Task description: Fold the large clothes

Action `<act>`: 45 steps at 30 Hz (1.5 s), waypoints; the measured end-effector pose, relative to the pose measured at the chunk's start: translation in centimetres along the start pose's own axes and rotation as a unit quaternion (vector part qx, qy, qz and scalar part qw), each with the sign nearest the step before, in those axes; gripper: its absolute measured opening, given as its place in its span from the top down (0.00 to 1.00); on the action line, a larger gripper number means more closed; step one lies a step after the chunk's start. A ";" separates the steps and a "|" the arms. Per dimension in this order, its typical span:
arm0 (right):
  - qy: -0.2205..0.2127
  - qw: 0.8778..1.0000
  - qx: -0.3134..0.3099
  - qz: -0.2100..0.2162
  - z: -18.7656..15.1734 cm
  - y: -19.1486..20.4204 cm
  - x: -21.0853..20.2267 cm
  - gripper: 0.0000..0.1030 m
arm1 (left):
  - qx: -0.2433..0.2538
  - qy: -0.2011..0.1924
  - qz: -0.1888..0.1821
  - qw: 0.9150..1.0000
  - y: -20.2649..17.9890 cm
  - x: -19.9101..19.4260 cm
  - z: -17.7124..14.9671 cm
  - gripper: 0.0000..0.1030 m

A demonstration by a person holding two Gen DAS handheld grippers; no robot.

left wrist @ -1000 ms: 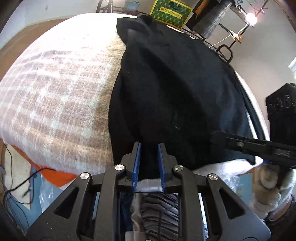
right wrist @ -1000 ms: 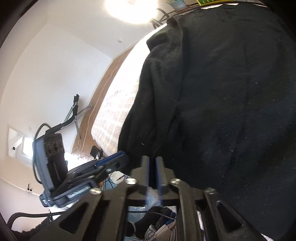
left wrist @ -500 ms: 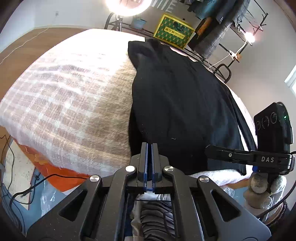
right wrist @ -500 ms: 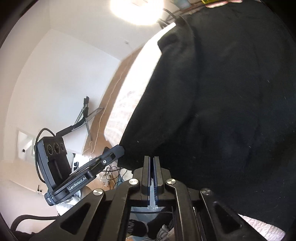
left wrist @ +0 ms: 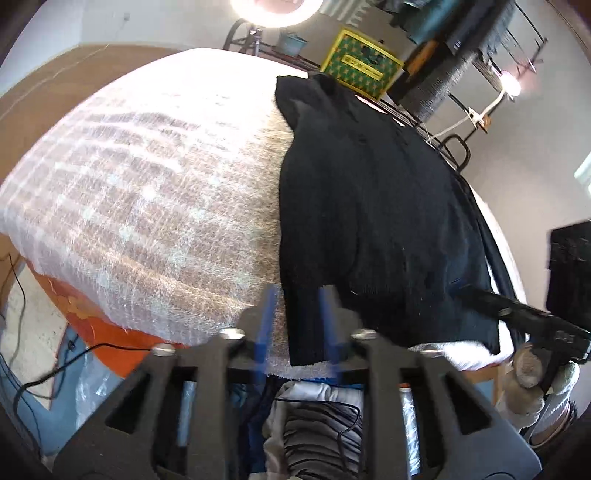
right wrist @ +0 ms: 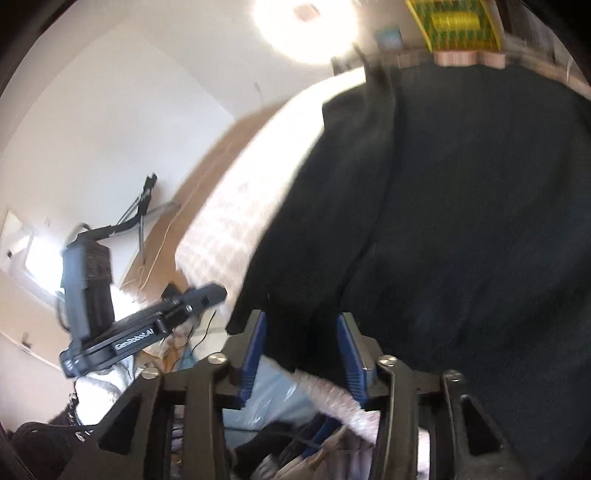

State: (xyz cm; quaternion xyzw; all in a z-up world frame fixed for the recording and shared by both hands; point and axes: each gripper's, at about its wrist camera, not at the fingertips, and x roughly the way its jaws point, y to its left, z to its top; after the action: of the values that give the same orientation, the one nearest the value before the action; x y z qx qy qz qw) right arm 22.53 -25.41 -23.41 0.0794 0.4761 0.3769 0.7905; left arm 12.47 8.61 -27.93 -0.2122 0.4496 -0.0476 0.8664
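Observation:
A large black garment (left wrist: 373,206) lies flat on a bed covered by a white and brown checked blanket (left wrist: 147,192); it also fills the right wrist view (right wrist: 461,206). My left gripper (left wrist: 297,325) is open at the garment's near left hem corner, its blue pads either side of the cloth edge. My right gripper (right wrist: 301,345) is open at the near hem, the cloth edge between its pads. The right gripper also shows in the left wrist view (left wrist: 524,317), and the left one in the right wrist view (right wrist: 162,325).
An orange sheet (left wrist: 110,343) hangs under the blanket. Piled clothes and cables (left wrist: 317,428) lie on the floor below the bed's near edge. A yellow-green box (left wrist: 360,62), a clothes rack (left wrist: 480,40) and a ring light (left wrist: 277,7) stand beyond the bed.
Both grippers were shut half a second ago and are open now. Both views have pulled back a little from the hem, and the frames are blurred by motion.

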 end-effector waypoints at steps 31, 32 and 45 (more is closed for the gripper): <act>-0.024 0.994 -0.088 -0.059 23.2 7.5 6.8 0.30 | -0.092 0.016 -0.090 0.992 1.1 4.1 -0.4 0.94; -0.014 0.995 -0.079 -0.062 24.0 7.2 8.3 0.32 | -0.102 0.016 -0.105 0.989 1.2 4.0 -0.3 0.94; 0.073 0.981 -0.008 -0.178 30.8 2.2 25.9 0.34 | -0.127 0.015 -0.162 0.978 2.0 3.3 0.9 0.94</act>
State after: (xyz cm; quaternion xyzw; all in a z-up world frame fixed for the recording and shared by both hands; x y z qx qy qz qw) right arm 53.22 0.69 -23.86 -0.0408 0.5360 0.2387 0.8087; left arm 14.92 9.82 -30.85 -0.3896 0.4248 -0.1336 0.8062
